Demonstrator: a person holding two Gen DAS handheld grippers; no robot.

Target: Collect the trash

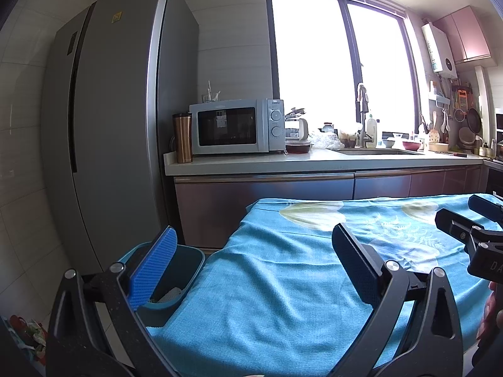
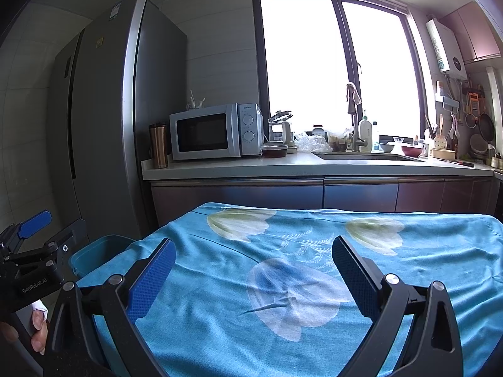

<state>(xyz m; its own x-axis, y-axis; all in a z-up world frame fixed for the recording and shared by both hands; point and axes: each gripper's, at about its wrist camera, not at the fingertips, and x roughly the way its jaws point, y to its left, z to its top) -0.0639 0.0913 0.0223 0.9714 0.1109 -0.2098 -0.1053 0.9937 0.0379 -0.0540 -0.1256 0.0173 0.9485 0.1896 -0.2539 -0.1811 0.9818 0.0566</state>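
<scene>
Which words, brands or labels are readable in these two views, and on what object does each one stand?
"Galanz": microwave control panel.
"GenRobot.AI": body of the left tongs, seen from the right wrist view.
"DA", cut off: body of the right tongs, seen from the left wrist view.
Fridge stickers and water heater labels: too small to read.

Table (image 2: 314, 282) in front, under a cloth (image 1: 283, 282); bin (image 1: 188, 270) just beside its left edge, white scrap inside. Behind: counter (image 2: 283, 166) bearing, left to right, tumbler (image 2: 158, 146), microwave (image 2: 213, 132), sink (image 2: 361, 156). Fridge (image 1: 119, 110) left of counter.
</scene>
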